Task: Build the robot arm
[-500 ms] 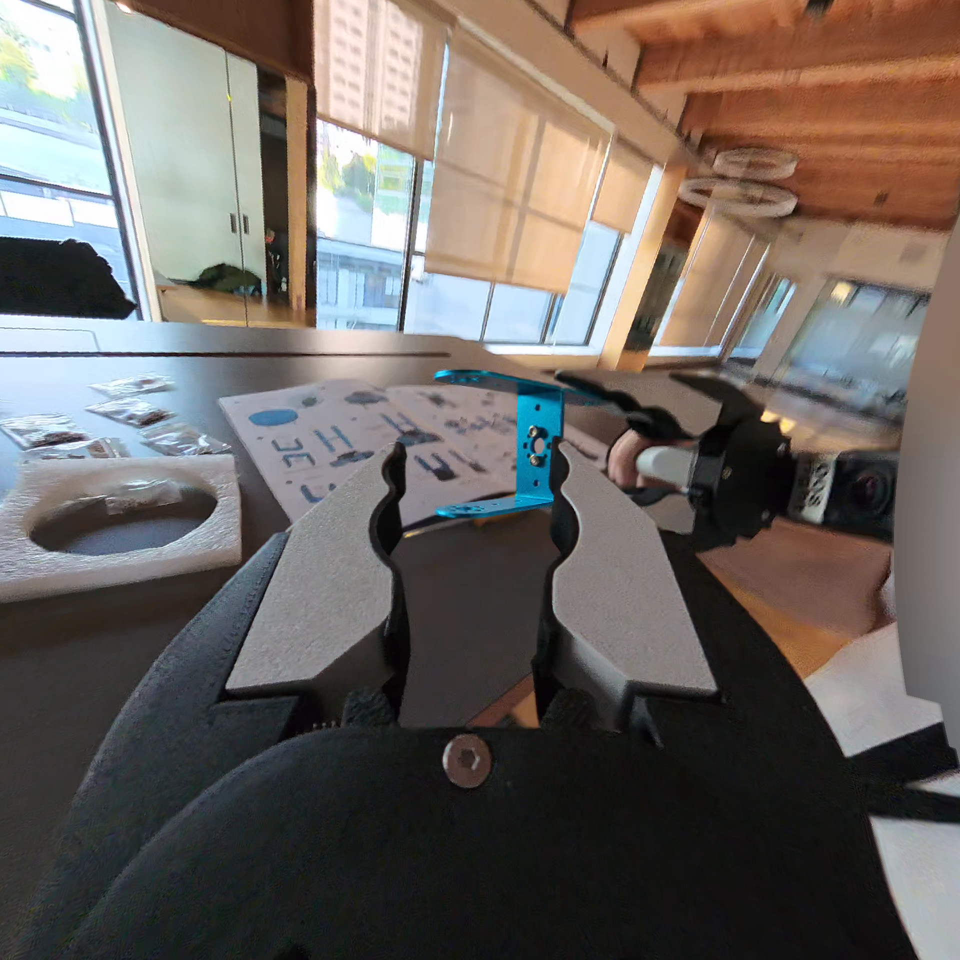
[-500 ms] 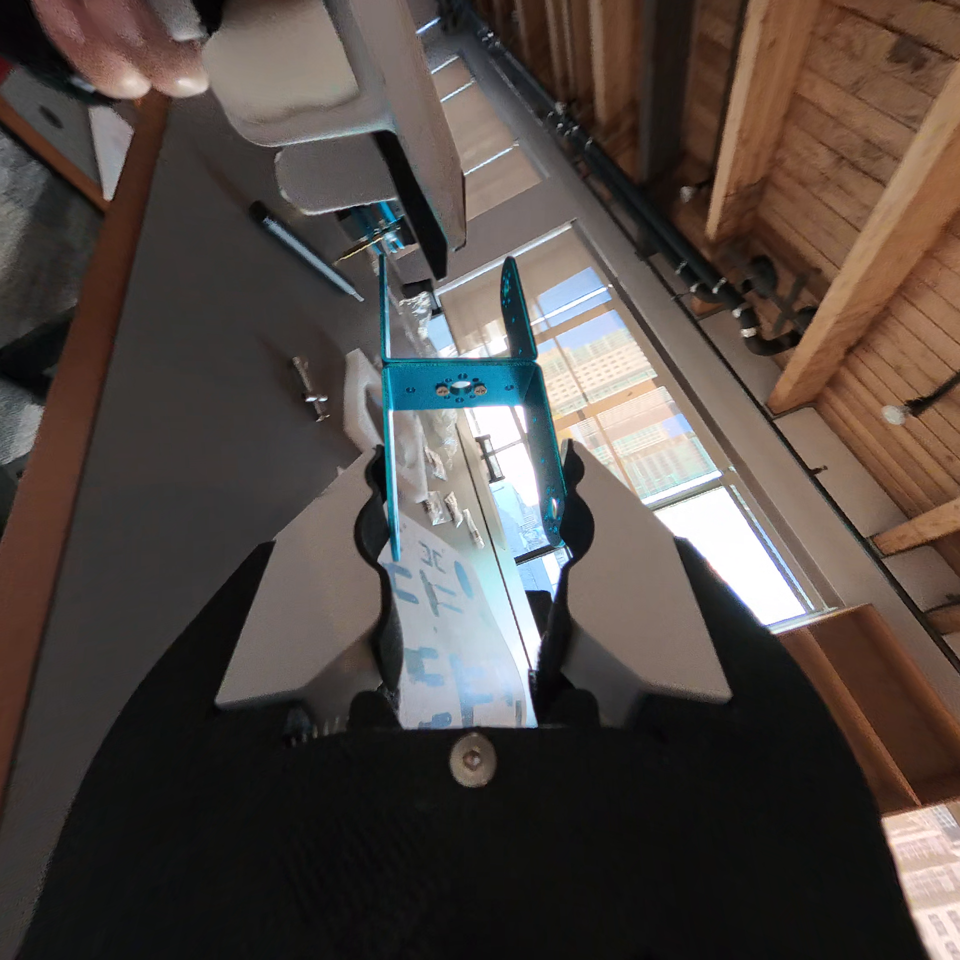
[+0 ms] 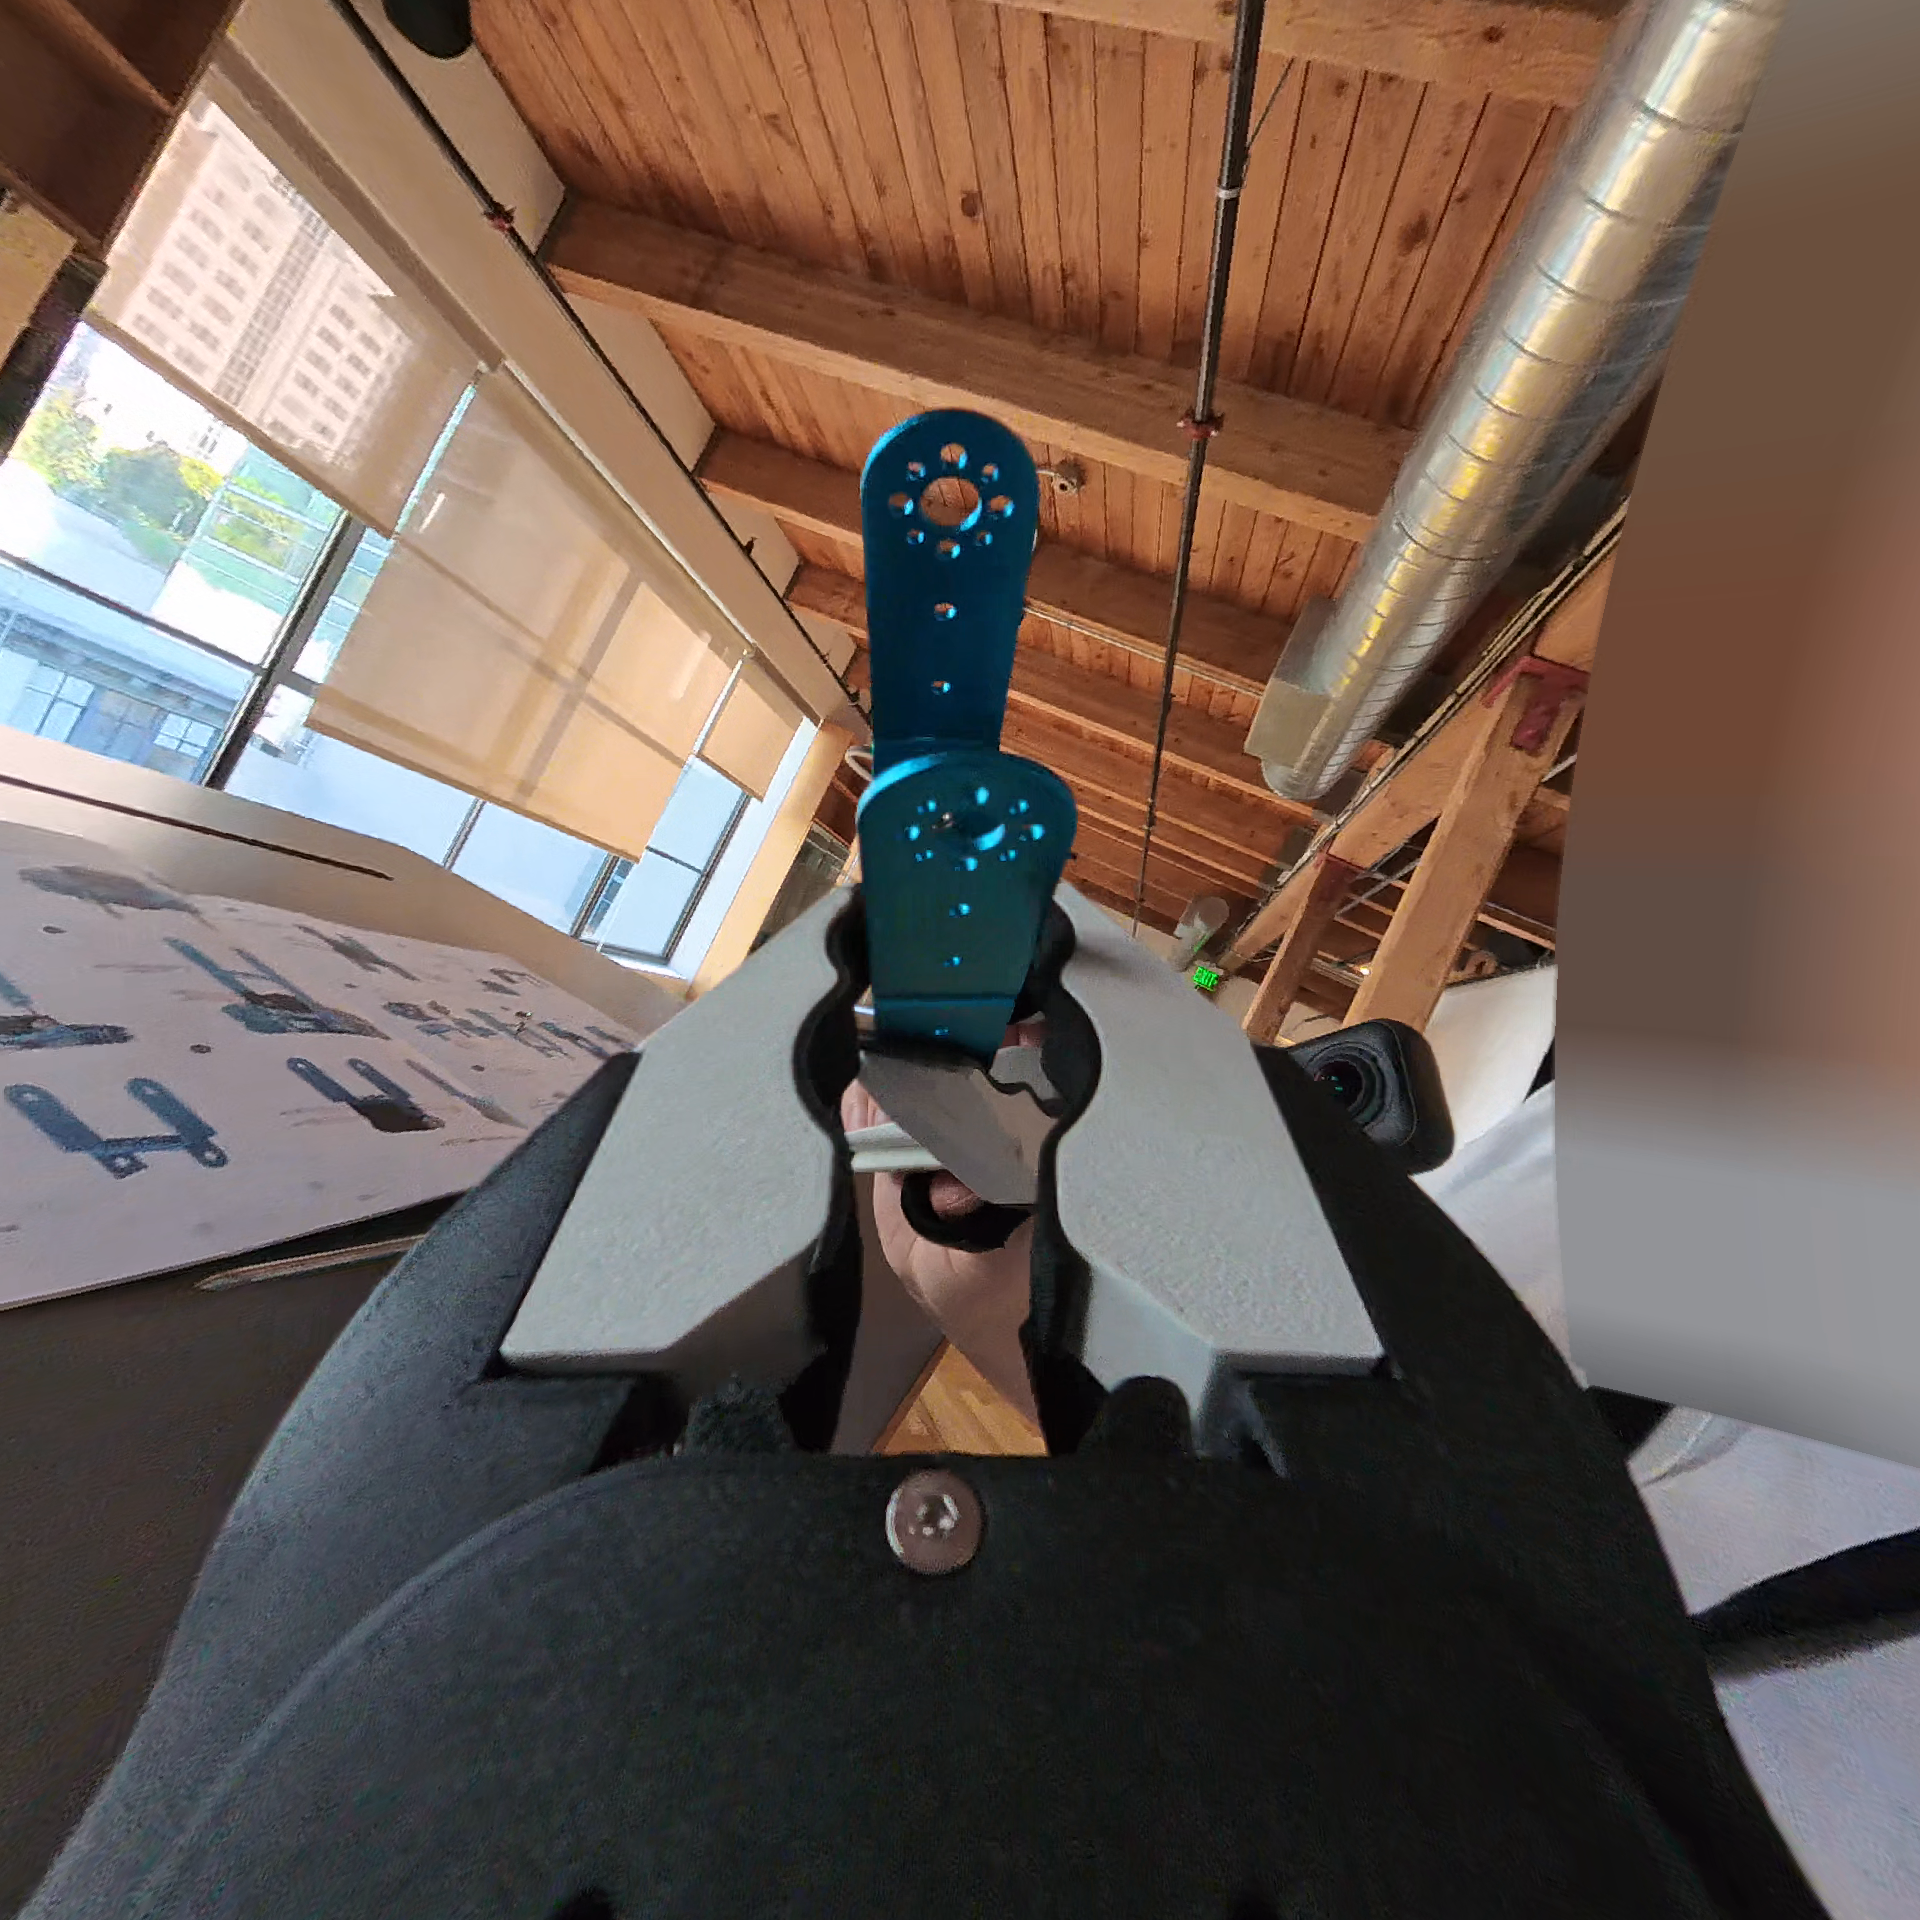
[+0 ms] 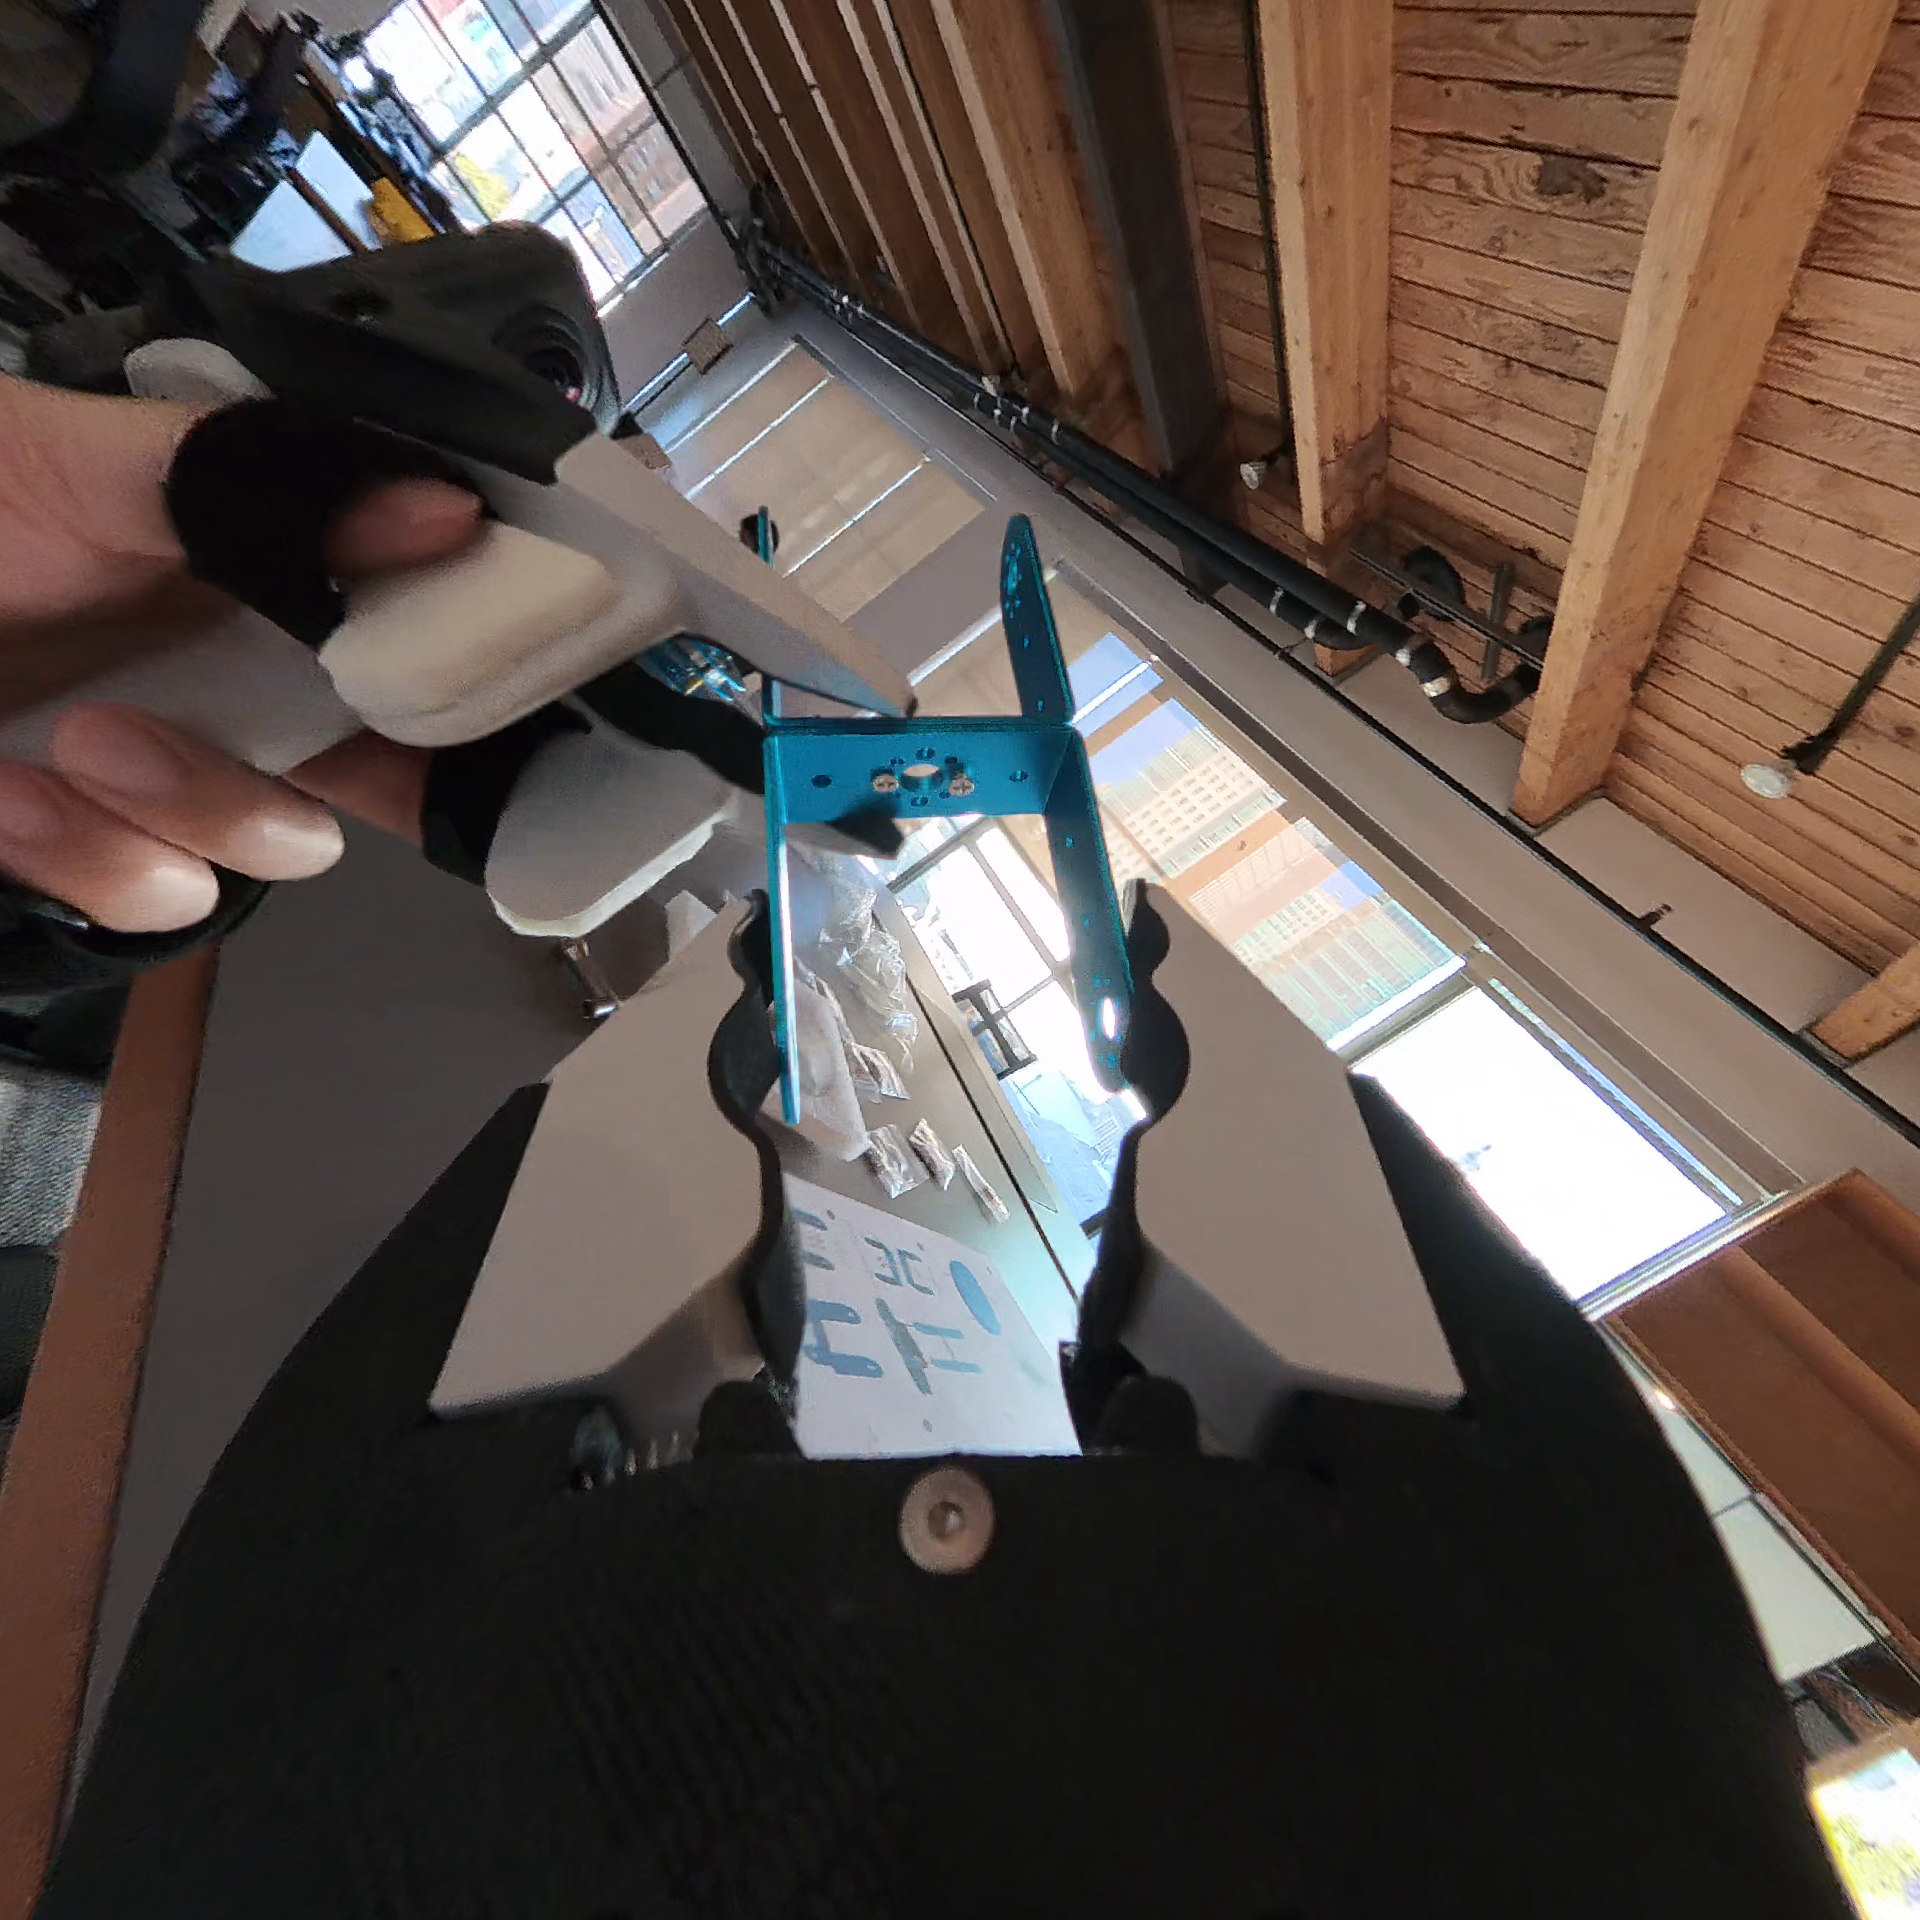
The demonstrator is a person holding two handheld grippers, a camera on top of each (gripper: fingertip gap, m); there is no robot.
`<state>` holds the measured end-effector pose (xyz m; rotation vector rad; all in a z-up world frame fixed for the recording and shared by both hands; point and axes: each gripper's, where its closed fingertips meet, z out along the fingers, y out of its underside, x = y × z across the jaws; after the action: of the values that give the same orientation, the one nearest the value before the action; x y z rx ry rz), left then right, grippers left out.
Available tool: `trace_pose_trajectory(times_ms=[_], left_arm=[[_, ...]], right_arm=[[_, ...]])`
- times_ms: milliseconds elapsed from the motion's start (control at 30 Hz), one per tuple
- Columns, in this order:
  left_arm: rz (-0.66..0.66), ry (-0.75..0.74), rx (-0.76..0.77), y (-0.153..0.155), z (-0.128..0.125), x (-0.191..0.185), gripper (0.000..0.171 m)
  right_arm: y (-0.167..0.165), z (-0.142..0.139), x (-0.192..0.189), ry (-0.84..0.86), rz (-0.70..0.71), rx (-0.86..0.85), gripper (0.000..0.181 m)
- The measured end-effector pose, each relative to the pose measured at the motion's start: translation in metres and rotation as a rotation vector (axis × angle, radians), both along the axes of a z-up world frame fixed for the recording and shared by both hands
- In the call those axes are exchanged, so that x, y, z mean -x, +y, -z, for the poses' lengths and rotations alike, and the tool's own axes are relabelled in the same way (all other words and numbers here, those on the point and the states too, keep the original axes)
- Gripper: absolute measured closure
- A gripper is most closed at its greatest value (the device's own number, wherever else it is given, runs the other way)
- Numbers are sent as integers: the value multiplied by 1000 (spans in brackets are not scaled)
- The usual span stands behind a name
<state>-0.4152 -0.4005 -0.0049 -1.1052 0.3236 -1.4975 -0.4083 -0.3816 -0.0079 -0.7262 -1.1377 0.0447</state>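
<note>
The blue U-shaped metal bracket (image 4: 920,779) is up in the air, its two long arms running back between the right gripper (image 4: 940,935) fingers, which pinch them from outside. In the left view, the left gripper (image 3: 951,940) has its fingers closed against the bracket's (image 3: 961,883) near lug. Below sit a printed parts sheet (image 3: 260,1060) and small parts bags (image 4: 935,1153) on the dark table (image 4: 343,1091).

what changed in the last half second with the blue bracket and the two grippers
The left hand-held gripper swung upward toward the ceiling and closed in on the blue U-shaped bracket, whose arms now stand between its fingers. The right hand-held gripper stayed clamped on the bracket's two arms; the printed sheet stayed on the table.
</note>
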Motion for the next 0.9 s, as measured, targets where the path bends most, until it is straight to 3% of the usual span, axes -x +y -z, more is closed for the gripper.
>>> trace_pose_trajectory(times_ms=[333, 667, 900], left_arm=[[-177, 130, -119, -1, 10, -7, 146], [-252, -6, -152, 2, -1, -7, 145], [-375, 175, -177, 9, 5, -7, 146]], right_arm=[[6, 10, -3, -31, 0, 37, 114], [0, 10, 3, 4, 37, 8, 115], [8, 26, 4, -18, -15, 168, 117]])
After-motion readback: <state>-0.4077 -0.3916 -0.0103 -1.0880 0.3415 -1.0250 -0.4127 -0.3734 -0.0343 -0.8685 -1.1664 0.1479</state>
